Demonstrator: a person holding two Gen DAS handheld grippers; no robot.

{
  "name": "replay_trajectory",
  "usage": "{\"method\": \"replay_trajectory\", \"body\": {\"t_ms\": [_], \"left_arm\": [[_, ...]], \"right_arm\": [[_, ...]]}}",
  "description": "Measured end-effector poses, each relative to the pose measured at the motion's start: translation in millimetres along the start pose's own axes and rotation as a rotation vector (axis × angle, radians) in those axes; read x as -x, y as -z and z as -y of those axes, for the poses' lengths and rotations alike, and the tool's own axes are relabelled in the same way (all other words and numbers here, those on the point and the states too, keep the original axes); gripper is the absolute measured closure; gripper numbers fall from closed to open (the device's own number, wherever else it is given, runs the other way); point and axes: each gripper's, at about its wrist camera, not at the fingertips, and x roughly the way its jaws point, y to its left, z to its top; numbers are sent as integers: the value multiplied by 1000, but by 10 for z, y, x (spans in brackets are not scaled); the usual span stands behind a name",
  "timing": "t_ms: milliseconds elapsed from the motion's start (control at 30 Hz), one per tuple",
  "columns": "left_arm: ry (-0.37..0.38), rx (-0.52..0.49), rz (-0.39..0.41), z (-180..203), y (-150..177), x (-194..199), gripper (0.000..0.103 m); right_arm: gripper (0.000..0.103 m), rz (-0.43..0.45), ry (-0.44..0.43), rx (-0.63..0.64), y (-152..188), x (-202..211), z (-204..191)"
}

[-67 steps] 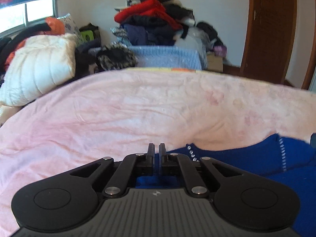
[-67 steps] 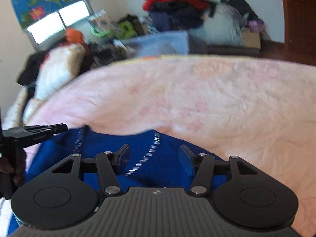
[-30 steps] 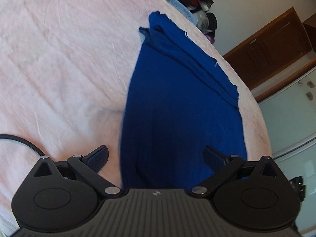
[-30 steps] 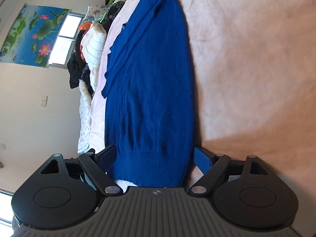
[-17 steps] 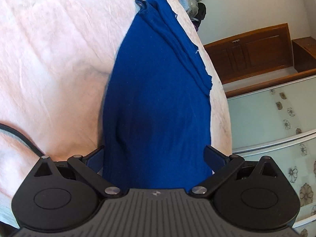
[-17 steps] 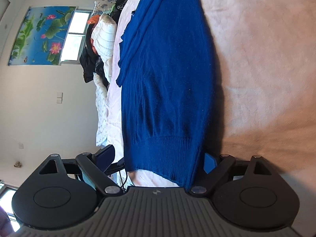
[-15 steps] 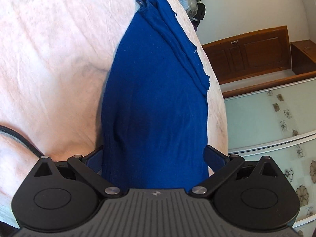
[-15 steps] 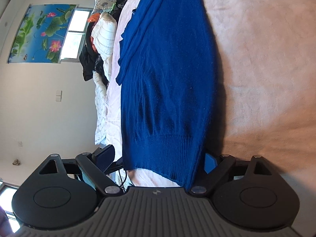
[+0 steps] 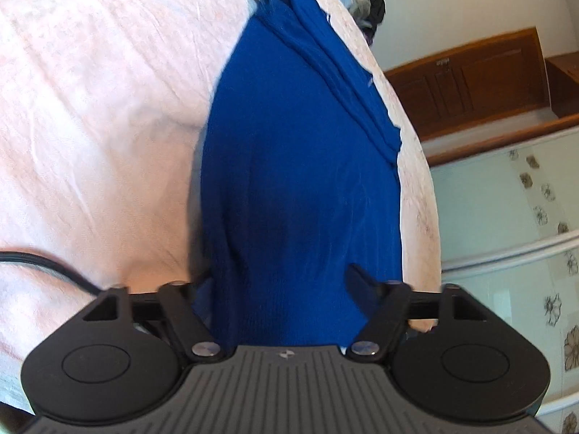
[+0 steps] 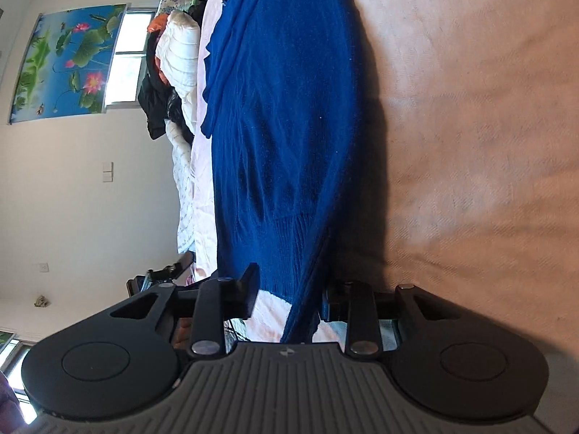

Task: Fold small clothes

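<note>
A blue knitted garment point(image 9: 300, 166) lies lengthwise on a bed covered by a pink bedspread point(image 9: 90, 115), stretched between the two wrist views. Left hand-held gripper point(image 9: 280, 289): its jaws have just been closing, with one end of the garment between them; the fabric bunches between the two fingers, though whether the pads already press it cannot be told. Right hand-held gripper point(image 10: 289, 298): its jaws have likewise just been closing around the ribbed hem end of the garment point(image 10: 286, 137); the right finger point(image 10: 331, 305) meets the folded edge, while the left finger point(image 10: 249, 289) appears to stand just beside the hem, so a firm grasp cannot be confirmed. Background: a lotus picture point(image 10: 61, 61) beside a window, and a wooden cabinet point(image 9: 466, 79).
</note>
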Motion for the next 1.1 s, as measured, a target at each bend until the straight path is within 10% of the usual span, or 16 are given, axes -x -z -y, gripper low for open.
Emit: {"method": "replay_trajectory", "body": {"t_ms": [100, 267, 400, 533, 800, 1100], "left_arm": [[-34, -8, -51, -7, 22, -98, 73], [-47, 23, -49, -58, 9, -69, 77], [-109, 2, -26, -51, 21, -7, 97], [-125, -67, 19, 68, 70, 43, 98], [45, -50, 97, 289, -102, 185, 98], [243, 35, 334, 624, -875, 103, 98]], "right_arm": [[57, 7, 10, 5, -2, 46, -13], [59, 14, 15, 8, 2, 57, -3], [92, 41, 44, 27, 29, 75, 45], [92, 78, 33, 68, 81, 107, 65], [92, 152, -74, 157, -67, 254, -288], [92, 323, -244, 220, -1065, 315, -726]]}}
